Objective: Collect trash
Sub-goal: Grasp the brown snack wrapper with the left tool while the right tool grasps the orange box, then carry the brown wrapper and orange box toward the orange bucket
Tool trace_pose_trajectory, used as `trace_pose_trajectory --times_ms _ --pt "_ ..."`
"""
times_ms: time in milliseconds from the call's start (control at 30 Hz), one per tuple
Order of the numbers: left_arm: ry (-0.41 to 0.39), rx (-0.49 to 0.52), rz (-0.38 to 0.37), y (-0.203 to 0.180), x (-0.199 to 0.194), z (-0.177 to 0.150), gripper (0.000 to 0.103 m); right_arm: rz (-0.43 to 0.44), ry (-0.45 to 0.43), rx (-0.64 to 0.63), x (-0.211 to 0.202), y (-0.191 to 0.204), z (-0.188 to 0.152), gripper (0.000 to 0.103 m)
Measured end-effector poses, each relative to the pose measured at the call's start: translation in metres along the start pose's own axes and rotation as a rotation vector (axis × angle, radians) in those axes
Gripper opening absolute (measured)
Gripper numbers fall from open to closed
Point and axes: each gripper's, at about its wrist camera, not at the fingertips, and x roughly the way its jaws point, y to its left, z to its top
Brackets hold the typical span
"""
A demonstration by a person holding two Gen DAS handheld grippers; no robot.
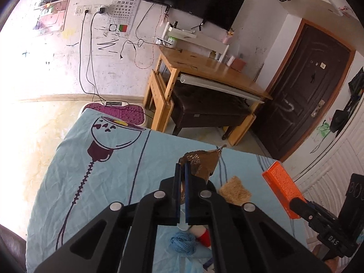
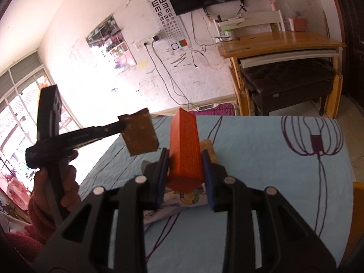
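A: Where's the trash rn?

B: Both bits are up off the counter w/ the light-blue printed cloth [image 1: 95, 182]. The left claw [image 1: 181, 166] is pinched nearly closed on a flat brown crinkled foil wrapper [image 1: 202, 162], gripping one corner. The right claw [image 2: 184, 159] is closed partway on a rigid orange rectangular cardboard box [image 2: 185, 150], pads on its two long sides.

A: How will they handle?

B: I'd guess the wrapper is v. light, floppy and slick, so a corner pinch could slip; more of the edge between the pads would be safer. The box looks light and stiff, prob. empty, so it may crush if squeezed hard. Mid-length on the flat sides seems the right spot.

A: Anything else about?

B: A tan rough sponge-like square [image 1: 235, 193] lies on the cloth just beyond the claws. Nearer in there's a ball of blue yarn [image 1: 183, 243] beside a small red-capped item [image 1: 203, 238]; can't tell what that is, it's half hidden by the left claw. A white printed packet [image 2: 177, 204] lies under the box.

A: Obstructions?

B: The two claws are close together, so they could knock as they carry. No bin in either view.
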Motion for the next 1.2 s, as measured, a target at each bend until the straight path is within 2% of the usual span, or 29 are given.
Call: trace_pose_trajectory --times_ms 167,300,433,667,767,933,1133,1200 --pt "-0.011 0.032 -0.044 -0.019 -0.014 0.005 0.000 -0.041 -0.038 0.037 -0.020 -0.022 -0.002 0.027" --pt "-0.013 0.087 -0.083 -0.052 -0.021 0.005 0.000 -0.081 -0.078 0.070 -0.040 -0.043 -0.005 0.027" --pt "-0.002 0.143 -0.119 -0.089 -0.018 0.003 0.000 -0.148 -0.121 0.093 -0.063 -0.066 -0.012 0.027" --pt "0.040 0.260 -0.196 -0.167 -0.009 -0.011 0.000 -0.314 -0.180 0.147 -0.113 -0.120 -0.029 0.028" --pt "0.062 0.314 -0.226 -0.204 -0.003 -0.022 0.000 -0.399 -0.188 0.166 -0.130 -0.141 -0.040 0.028" --pt "0.101 0.398 -0.270 -0.267 0.011 -0.046 0.000 -0.484 -0.173 0.209 -0.143 -0.177 -0.058 0.028" --pt "0.158 0.468 -0.304 -0.334 0.044 -0.082 0.000 -0.521 -0.136 0.281 -0.137 -0.217 -0.083 0.028" --pt "0.153 0.487 -0.299 -0.353 0.054 -0.093 0.000 -0.532 -0.121 0.301 -0.132 -0.230 -0.089 0.028"
